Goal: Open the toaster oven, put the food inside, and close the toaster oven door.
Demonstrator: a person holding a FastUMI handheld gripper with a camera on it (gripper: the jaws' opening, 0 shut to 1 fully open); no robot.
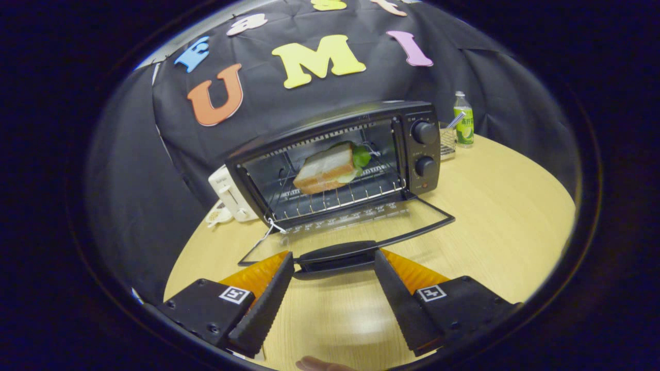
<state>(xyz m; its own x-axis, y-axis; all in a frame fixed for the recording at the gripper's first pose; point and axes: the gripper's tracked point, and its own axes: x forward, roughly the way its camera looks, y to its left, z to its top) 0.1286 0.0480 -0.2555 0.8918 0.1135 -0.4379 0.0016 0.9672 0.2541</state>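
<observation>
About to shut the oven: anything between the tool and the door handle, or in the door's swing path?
Nothing visible. The open tool has the door handle between its fingertips; the sandwich sits fully inside on the rack.

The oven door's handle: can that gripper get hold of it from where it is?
Probably yes. The gripper is open, and the door handle lies just between its fingertips with nothing in between.

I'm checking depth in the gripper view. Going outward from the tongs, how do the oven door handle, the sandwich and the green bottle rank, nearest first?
The tongs are open.
1. Oven door handle: between the fingertips, on the lowered door.
2. Sandwich: beyond the handle, on the rack inside the toaster oven.
3. Green bottle: farthest, behind the oven's knob side, at the table's far edge.
</observation>
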